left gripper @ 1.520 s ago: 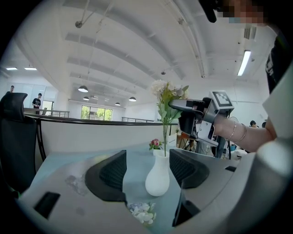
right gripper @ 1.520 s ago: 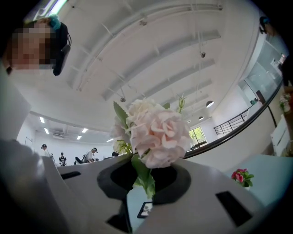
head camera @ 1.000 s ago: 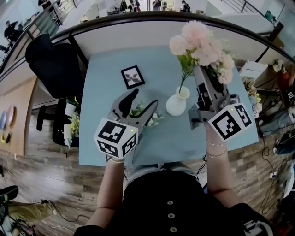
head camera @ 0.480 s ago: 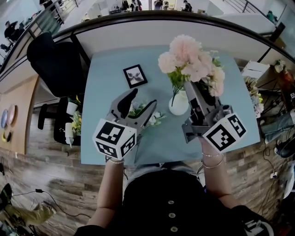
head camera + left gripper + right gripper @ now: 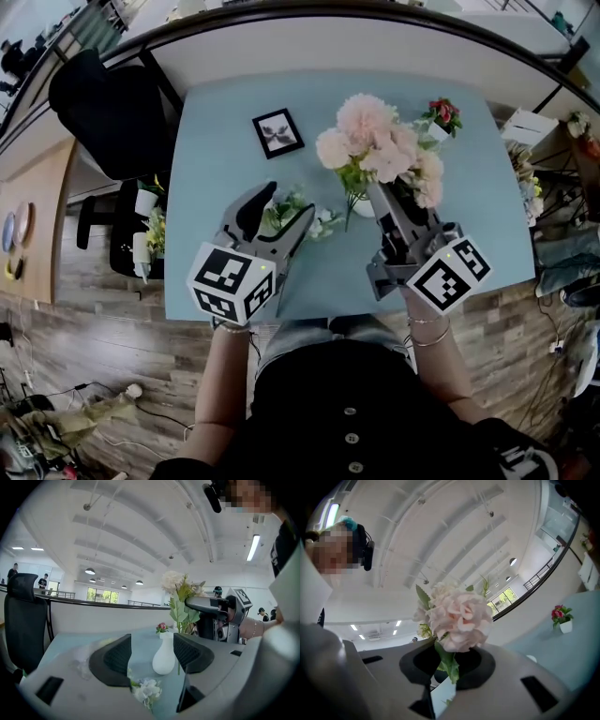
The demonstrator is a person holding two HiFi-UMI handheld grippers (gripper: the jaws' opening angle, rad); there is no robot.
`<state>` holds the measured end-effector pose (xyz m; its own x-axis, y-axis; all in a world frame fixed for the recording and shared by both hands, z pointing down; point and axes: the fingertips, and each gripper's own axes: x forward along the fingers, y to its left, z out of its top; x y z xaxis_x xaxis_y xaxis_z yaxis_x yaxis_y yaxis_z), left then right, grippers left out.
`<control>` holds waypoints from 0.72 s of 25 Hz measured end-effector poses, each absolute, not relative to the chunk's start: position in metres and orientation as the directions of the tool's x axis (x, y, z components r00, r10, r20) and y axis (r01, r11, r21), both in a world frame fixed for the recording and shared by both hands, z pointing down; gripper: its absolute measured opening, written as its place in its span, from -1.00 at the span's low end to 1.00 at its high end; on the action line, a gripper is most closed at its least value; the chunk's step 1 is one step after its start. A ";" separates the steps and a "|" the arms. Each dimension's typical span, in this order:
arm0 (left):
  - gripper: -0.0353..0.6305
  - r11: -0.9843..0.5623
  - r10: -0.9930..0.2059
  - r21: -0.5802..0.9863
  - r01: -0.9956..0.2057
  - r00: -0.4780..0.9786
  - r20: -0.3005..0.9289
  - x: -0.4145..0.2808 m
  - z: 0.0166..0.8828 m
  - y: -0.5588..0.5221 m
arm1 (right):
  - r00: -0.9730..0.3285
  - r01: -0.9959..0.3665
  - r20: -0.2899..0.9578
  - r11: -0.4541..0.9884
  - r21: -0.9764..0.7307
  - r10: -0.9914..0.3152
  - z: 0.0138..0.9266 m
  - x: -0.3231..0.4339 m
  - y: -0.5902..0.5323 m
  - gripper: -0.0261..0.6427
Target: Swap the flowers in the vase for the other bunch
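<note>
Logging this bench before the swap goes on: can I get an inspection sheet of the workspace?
Surface: light blue table, flat.
Job's things: white vase upright, empty; pink bouquet out of it, stem hanging beside it; white bunch lying on the table.
Clutter: picture frame and potted red flower at the far side.
Grippers: left gripper open over the white bunch; right gripper shut on the pink bouquet's stem.
Cables: loose cables on the floor.
Surroundings: black office chair left of the table.
</note>
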<state>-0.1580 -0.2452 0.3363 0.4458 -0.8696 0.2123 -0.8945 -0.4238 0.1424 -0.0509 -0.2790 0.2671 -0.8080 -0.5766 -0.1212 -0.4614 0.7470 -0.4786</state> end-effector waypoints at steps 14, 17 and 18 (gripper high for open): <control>-0.05 -0.393 -0.803 0.233 -0.889 0.456 0.385 -0.152 0.431 -0.205 | -0.814 -0.497 0.034 0.666 -0.557 -0.580 0.352 -0.051 -0.240 -0.70; -0.05 -0.382 -0.784 0.256 -0.888 0.458 0.419 -0.147 0.448 -0.198 | -0.810 -0.508 0.057 0.651 -0.564 -0.583 0.364 -0.048 -0.232 -0.70; -0.06 -0.380 -0.777 0.261 -0.887 0.459 0.430 -0.148 0.455 -0.194 | -0.809 -0.513 0.064 0.648 -0.562 -0.584 0.369 -0.049 -0.228 -0.70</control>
